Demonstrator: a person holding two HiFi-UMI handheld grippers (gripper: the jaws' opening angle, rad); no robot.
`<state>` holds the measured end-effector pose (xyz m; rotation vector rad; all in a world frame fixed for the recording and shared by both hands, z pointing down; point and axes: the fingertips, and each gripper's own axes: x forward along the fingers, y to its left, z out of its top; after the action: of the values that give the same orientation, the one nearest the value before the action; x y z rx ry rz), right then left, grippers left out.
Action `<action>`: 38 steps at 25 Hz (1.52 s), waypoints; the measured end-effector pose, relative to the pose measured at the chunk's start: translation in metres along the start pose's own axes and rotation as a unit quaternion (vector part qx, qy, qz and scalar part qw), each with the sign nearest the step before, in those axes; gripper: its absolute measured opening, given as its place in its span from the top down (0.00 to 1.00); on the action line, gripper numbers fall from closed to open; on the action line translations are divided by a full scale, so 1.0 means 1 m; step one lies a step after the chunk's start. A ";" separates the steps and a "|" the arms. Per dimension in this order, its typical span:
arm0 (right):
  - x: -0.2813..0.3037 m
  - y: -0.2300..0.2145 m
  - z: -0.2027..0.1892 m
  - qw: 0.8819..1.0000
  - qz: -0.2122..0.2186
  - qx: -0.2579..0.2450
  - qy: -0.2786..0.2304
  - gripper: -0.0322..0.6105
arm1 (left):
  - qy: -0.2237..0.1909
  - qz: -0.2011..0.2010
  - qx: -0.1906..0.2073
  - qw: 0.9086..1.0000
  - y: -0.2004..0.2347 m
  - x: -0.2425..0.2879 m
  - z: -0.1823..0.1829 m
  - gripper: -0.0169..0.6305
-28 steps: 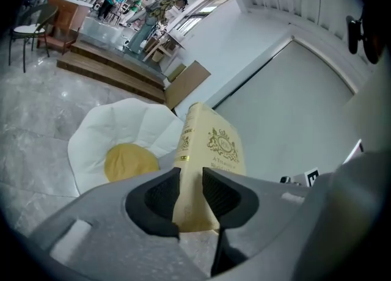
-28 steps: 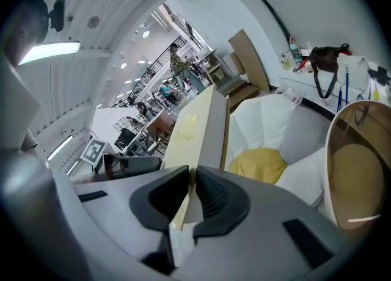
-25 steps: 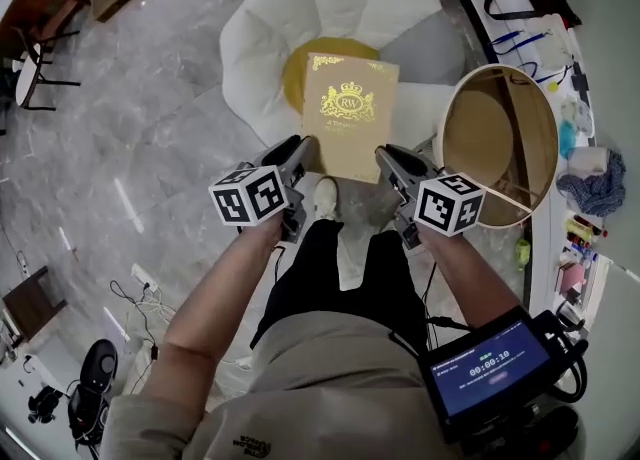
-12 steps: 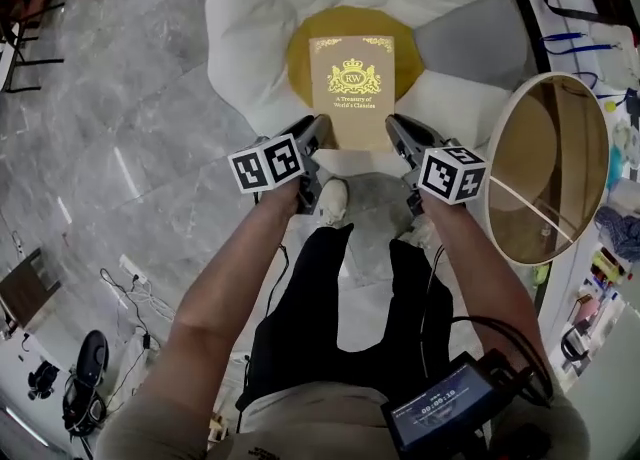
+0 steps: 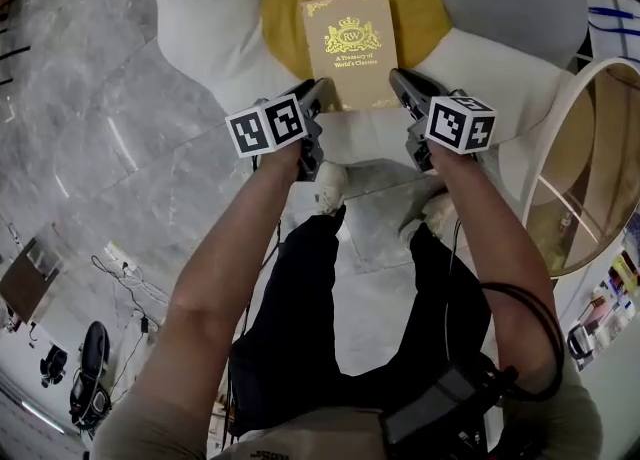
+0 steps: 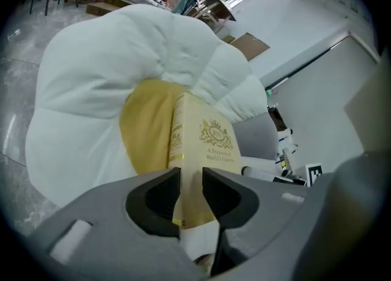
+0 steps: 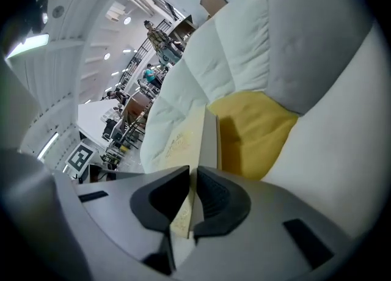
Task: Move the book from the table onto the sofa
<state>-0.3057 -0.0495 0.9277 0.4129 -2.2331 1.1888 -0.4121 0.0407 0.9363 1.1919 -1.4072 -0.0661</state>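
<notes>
The left hand-held gripper (image 5: 318,96) and right hand-held gripper (image 5: 402,86) each pinched 1 near corner of the book (image 5: 350,43), which hung just ahead of them over the sofa (image 5: 205,18) and its yellow cushion (image 5: 285,8). It looked best to lower it level and release both together. The round surface (image 5: 600,98) stood off to the right, out of the way.

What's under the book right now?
The yellow centre cushion shows around the book, white petals beyond it. The patch straight beneath is covered, so I cannot tell whether the book rests on it yet.
</notes>
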 end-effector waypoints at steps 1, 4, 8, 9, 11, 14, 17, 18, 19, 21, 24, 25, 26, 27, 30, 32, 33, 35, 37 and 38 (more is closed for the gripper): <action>0.005 -0.007 -0.003 1.000 -0.002 -0.003 0.006 0.89 | 0.002 0.001 0.001 1.000 0.003 0.005 -0.002 0.81; 0.012 -0.016 -0.009 1.000 -0.004 -0.003 0.026 0.88 | 0.008 0.008 0.002 1.000 0.009 0.013 -0.005 0.81; 0.003 -0.022 -0.009 0.998 -0.033 0.001 0.046 0.88 | 0.018 0.037 0.013 0.999 0.019 0.004 -0.002 0.81; -0.005 -0.022 -0.008 0.998 -0.044 -0.002 0.052 0.88 | 0.020 0.046 0.019 0.999 0.019 -0.003 0.000 0.81; -0.024 -0.016 -0.009 0.997 -0.054 -0.008 0.062 0.88 | 0.024 0.060 0.030 0.997 0.013 -0.021 0.005 0.81; -0.061 0.006 -0.002 0.996 -0.052 -0.019 0.064 0.88 | 0.024 0.059 0.047 0.997 -0.015 -0.052 0.012 0.81; -0.104 0.034 -0.002 0.997 -0.046 -0.016 0.066 0.88 | 0.030 0.032 0.049 0.998 -0.057 -0.083 0.009 0.81; -0.117 0.043 0.002 0.997 -0.045 -0.018 0.065 0.88 | 0.031 0.021 0.051 0.998 -0.073 -0.092 0.010 0.81; -0.131 0.052 0.008 0.997 -0.045 -0.021 0.063 0.88 | 0.033 0.012 0.054 0.998 -0.089 -0.100 0.012 0.81; -0.161 0.071 0.022 0.997 -0.045 -0.028 0.058 0.89 | 0.034 -0.004 0.063 0.997 -0.123 -0.120 0.013 0.81; -0.202 0.103 0.046 0.998 -0.040 -0.037 0.045 0.90 | 0.037 -0.027 0.084 0.995 -0.174 -0.150 0.014 0.81; -0.214 0.115 0.054 0.998 -0.036 -0.041 0.040 0.90 | 0.039 -0.037 0.095 0.994 -0.193 -0.160 0.015 0.81; -0.226 0.128 0.062 0.998 -0.031 -0.046 0.035 0.91 | 0.041 -0.048 0.107 0.992 -0.211 -0.170 0.017 0.81; -0.239 0.141 0.070 0.998 -0.026 -0.053 0.030 0.91 | 0.042 -0.061 0.118 0.990 -0.230 -0.180 0.018 0.81; -0.277 0.179 0.091 0.998 -0.008 -0.063 0.017 0.92 | 0.045 -0.113 0.148 0.981 -0.289 -0.207 0.017 0.81; -0.303 0.203 0.103 0.998 0.001 -0.068 0.006 0.92 | 0.053 -0.141 0.177 0.973 -0.323 -0.226 0.013 0.81; -0.316 0.214 0.108 0.997 0.004 -0.073 0.001 0.92 | 0.057 -0.152 0.194 0.968 -0.340 -0.235 0.011 0.81; -0.343 0.234 0.115 0.996 0.005 -0.090 -0.006 0.92 | 0.060 -0.170 0.222 0.958 -0.371 -0.255 0.007 0.81; -0.367 0.252 0.119 0.995 0.009 -0.103 -0.013 0.93 | 0.062 -0.186 0.241 0.950 -0.399 -0.278 0.001 0.81; -0.378 0.261 0.120 0.994 0.012 -0.106 -0.017 0.93 | 0.063 -0.194 0.249 0.947 -0.411 -0.289 -0.003 0.81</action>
<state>-0.1812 -0.0020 0.4717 0.3236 -2.3694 0.9497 -0.2417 0.0416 0.4637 1.8505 -1.0875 0.0970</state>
